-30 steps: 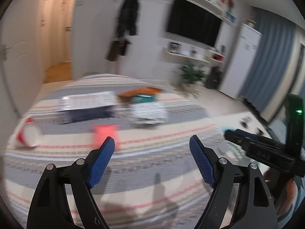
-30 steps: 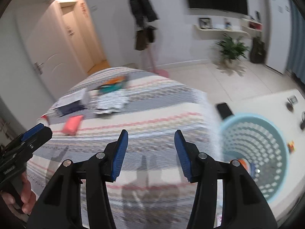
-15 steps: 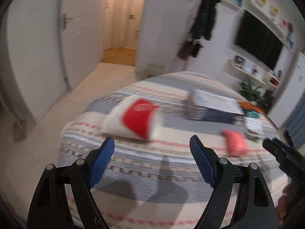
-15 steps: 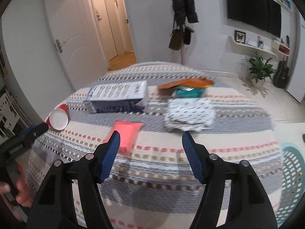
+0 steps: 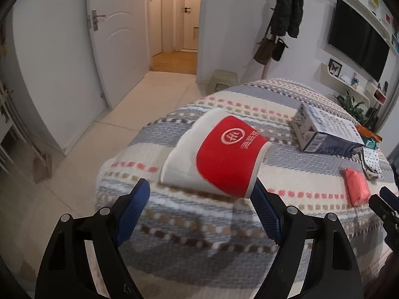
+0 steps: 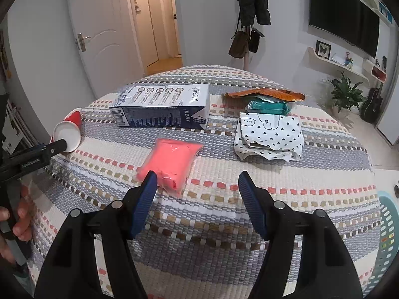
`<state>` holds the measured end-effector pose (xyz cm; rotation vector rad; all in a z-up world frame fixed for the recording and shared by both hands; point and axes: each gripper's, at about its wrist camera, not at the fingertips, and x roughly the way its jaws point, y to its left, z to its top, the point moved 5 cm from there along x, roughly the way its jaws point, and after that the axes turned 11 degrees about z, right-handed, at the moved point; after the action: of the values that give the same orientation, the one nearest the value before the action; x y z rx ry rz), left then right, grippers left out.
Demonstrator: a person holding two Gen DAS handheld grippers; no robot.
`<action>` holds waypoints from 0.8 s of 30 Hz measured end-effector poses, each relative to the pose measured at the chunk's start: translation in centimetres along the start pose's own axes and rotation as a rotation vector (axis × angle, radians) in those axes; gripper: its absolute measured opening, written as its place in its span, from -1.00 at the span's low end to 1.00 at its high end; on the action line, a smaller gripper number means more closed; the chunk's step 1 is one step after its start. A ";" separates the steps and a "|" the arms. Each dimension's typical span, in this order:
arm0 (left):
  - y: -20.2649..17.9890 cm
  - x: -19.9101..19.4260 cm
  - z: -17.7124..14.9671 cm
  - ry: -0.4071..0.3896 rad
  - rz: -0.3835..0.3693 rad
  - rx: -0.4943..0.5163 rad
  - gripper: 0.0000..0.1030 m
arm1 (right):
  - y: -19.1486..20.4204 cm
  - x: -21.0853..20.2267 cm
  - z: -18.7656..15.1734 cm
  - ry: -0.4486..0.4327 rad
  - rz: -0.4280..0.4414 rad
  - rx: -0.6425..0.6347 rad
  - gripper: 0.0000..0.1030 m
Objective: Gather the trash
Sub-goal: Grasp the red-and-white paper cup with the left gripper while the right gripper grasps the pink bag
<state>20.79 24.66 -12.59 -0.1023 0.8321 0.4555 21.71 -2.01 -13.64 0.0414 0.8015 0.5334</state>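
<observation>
A red and white paper cup (image 5: pixel 219 154) lies on its side on the striped cloth; it also shows in the right wrist view (image 6: pixel 68 132). My left gripper (image 5: pixel 202 196) is open just before the cup, its fingers either side. A pink packet (image 6: pixel 172 163) lies in front of my right gripper (image 6: pixel 197 184), which is open and empty, its left finger over the packet's near corner. Further back lie a blue and white carton (image 6: pixel 164 109), a dotted white wrapper (image 6: pixel 269 137), a teal packet (image 6: pixel 269 107) and an orange wrapper (image 6: pixel 266 93).
The striped cloth covers a round table (image 6: pixel 224 224). A light blue basket (image 6: pixel 389 229) stands on the floor at the right. A white door (image 5: pixel 62 62), a coat rack (image 6: pixel 251 12) and a potted plant (image 6: pixel 345 94) stand around the room.
Both grippers swung left from the basket side toward the table's trash. My left gripper closed in on the cup. My right gripper moved nearer the pink packet.
</observation>
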 end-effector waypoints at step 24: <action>-2.5 2.9 3.3 0.113 -0.194 -0.046 0.67 | 0.3 0.0 0.0 0.003 0.023 -0.014 0.35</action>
<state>25.81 24.31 -12.68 -0.2513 0.9132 0.2884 21.57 -1.78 -13.55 0.0370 0.8015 0.5610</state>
